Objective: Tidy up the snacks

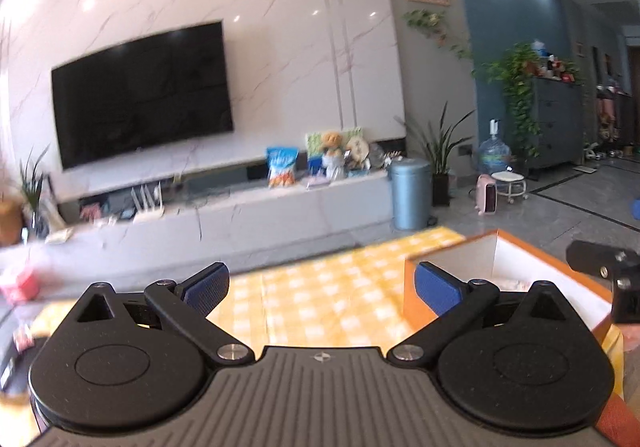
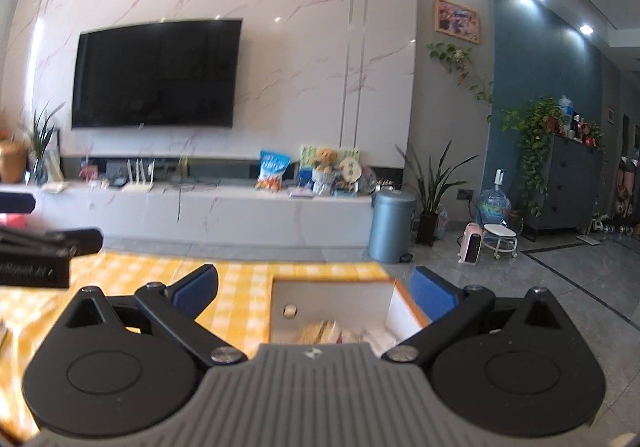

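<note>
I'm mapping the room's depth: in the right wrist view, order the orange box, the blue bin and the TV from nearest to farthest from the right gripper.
From the right gripper:
1. Orange box, just ahead on the table.
2. Blue bin, on the floor, right of centre.
3. TV, on the far wall, upper left.

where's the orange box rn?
The orange box sits on the yellow checked tablecloth, directly ahead of the open right tongs; in the left wrist view it's at lower right.
</note>
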The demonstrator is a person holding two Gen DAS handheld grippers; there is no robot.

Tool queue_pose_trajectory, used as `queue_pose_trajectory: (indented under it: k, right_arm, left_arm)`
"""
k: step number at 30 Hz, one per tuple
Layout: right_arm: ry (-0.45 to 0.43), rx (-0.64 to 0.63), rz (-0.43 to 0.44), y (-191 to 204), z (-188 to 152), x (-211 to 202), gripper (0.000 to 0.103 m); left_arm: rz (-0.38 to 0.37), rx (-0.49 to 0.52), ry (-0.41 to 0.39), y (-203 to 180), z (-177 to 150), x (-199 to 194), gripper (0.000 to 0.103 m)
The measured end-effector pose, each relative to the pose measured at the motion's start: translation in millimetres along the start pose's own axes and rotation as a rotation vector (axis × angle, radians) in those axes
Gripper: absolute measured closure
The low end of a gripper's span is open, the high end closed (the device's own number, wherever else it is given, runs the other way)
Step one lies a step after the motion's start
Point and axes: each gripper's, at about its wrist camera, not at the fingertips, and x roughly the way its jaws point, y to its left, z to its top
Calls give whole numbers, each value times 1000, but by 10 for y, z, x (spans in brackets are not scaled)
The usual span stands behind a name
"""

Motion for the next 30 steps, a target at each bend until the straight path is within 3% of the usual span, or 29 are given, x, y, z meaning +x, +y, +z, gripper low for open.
queue_pose_trajectory:
  k: [3,13,22,30]
  right_arm:
    - [27,-1,-26,41,-196,-63,3]
    - [184,47,-78,51,-661,41,3]
    - [292,74,-98,-21,-902,211,3]
    - [325,86,-85,-7,-988,243,3]
  left_arm:
    - [-1,-35,31,21,-180,56,0]
    - [-48,-1,194,-90,-631,46,0]
    - [-59,-8,271,-163,-823,91,0]
    - [-45,-9,300,-154,-843,104,0]
